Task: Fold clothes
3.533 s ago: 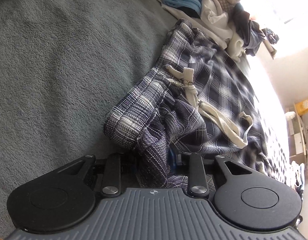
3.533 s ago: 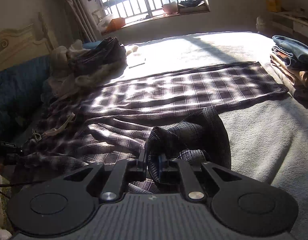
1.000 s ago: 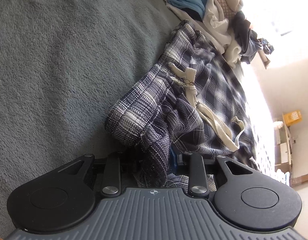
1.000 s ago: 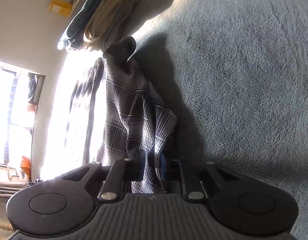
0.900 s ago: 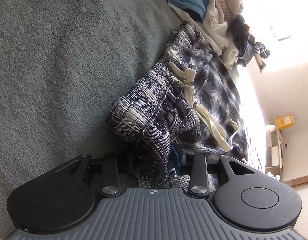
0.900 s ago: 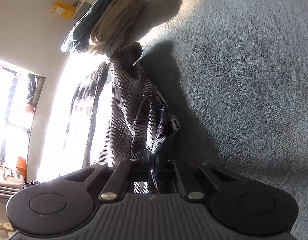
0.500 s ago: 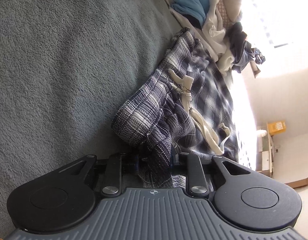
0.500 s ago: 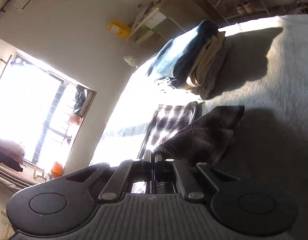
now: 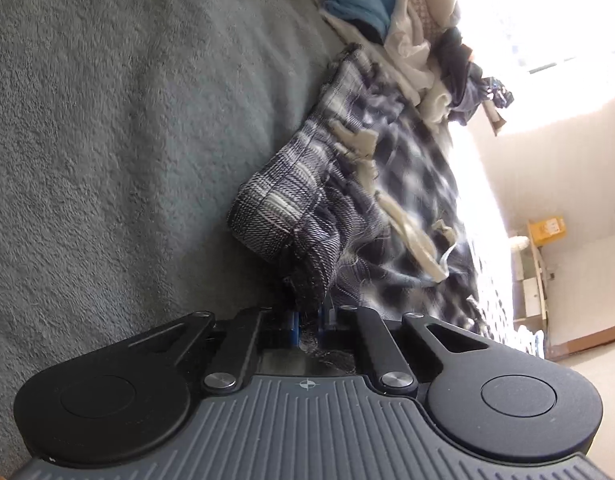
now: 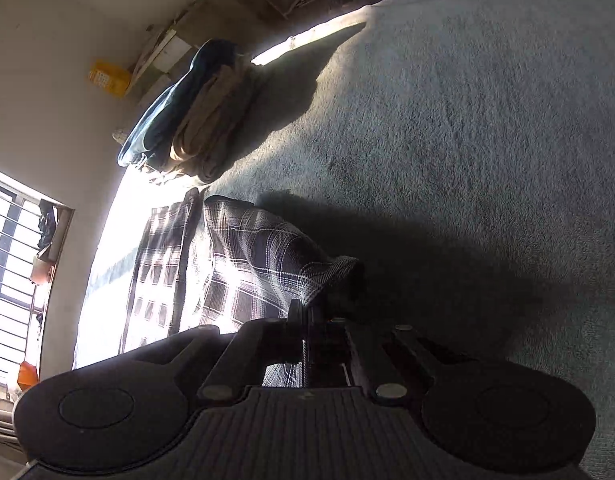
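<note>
On the bed's grey blanket (image 9: 107,140), the left wrist view shows the plaid pants' (image 9: 387,208) waistband and white drawstring (image 9: 411,236); the right view alone shows a folded clothes stack (image 10: 195,120). Compared with 0.5 s ago, the right view has tilted toward the blanket. Left gripper (image 9: 307,316) and right gripper (image 10: 307,312) are each clamped narrowly on pants fabric.

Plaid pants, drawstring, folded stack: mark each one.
plaid pants (image 9: 291,204), left wrist view, on the bunched waistband.
drawstring (image 9: 411,236), left wrist view, on the cream cord's lower loop.
folded stack (image 10: 203,120), right wrist view, on the tan garment under the denim.
</note>
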Tool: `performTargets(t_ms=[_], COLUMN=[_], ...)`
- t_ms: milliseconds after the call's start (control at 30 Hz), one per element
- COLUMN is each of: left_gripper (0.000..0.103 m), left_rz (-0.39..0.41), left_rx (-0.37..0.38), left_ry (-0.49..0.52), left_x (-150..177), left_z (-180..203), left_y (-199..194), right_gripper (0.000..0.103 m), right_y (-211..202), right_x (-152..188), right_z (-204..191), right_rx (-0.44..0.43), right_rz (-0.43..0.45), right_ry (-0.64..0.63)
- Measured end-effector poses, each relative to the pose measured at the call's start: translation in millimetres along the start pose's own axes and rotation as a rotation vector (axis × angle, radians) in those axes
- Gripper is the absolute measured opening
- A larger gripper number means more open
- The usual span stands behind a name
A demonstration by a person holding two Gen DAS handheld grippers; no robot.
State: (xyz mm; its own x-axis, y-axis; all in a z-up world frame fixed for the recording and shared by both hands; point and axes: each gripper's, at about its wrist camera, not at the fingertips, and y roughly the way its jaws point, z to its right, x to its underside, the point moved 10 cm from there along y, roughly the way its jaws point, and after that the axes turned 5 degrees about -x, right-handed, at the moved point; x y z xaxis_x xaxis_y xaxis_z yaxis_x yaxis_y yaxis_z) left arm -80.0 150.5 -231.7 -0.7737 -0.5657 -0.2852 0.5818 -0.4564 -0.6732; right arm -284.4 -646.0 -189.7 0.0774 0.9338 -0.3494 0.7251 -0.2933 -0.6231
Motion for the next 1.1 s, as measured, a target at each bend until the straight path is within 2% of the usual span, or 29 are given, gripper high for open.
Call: performTargets(t_ms=[67,133,233,367,533,600,700,767,800,833,900,933,1000,1100], left_gripper=[0.005,0.005,0.005,0.005,0.004,0.004,0.004,0.005,0.006,0.008,0.022,0.028,0.032,0.034], left_rz=[0.008,0.006,-0.012,-0.036,0.000,0.008,-0.034,-0.066,-0.078,-0.088,-0.094,-0.086,-0.058,-0.004], left_rx=[0.033,0.028,-0.029,-0.052,-0.040,-0.053,-0.116,-0.146,-0.149,-0.146,-0.151,-0.164,-0.202,-0.219], left_ry=[0.025,0.041,0.036,-0.033,0.018,0.044,0.093,0.138,0.155,0.162,0.164,0.172,0.199,0.211], left_x=[-3.7,-4.0,0.1,4.9,-3.4,-6.0,0.9,5.4,6.0,4.9,0.2,-3.4,-11.4,-23.8], left_z=[7.9,5.0,-16.2,-37.7,-22.4,-19.4,-25.6,-29.1,-29.3,-28.7,-28.6,-29.0,-30.0,-26.0], left_y=[-17.8,-27.0,-22.7,-9.7,-30.6,-34.9,-21.0,-13.2,-12.2,-14.3,-22.7,-29.5,-45.5,-67.2], right_gripper=[0.002,0.002,0.002,0.002,0.002,0.002,0.002,0.003,0.006,0.007,0.015,0.028,0.040,0.042], right_y=[-18.8,-29.7,-30.6,-6.5,-31.4,-39.1,-24.0,-4.3,2.3,4.6,-0.2,-5.3,-17.1,-33.3], right_x=[-7.9,-11.4,-7.4,14.7,8.4,4.6,9.3,20.8,25.0,27.0,22.4,16.0,-1.2,-33.9], right_z=[-15.2,-16.3,7.5,62.0,44.8,39.0,53.1,73.6,82.2,86.5,87.5,88.6,90.8,84.1], right_rx=[-0.035,-0.026,0.060,0.176,0.061,0.052,0.148,0.234,0.267,0.262,0.219,0.214,0.220,0.194], right_rz=[0.016,0.020,-0.002,-0.076,-0.044,-0.038,-0.057,-0.121,-0.146,-0.156,-0.156,-0.147,-0.108,-0.006], right_ry=[-0.064,-0.106,-0.135,-0.036,-0.043,-0.085,-0.177,-0.231,-0.244,-0.246,-0.229,-0.216,-0.193,-0.176])
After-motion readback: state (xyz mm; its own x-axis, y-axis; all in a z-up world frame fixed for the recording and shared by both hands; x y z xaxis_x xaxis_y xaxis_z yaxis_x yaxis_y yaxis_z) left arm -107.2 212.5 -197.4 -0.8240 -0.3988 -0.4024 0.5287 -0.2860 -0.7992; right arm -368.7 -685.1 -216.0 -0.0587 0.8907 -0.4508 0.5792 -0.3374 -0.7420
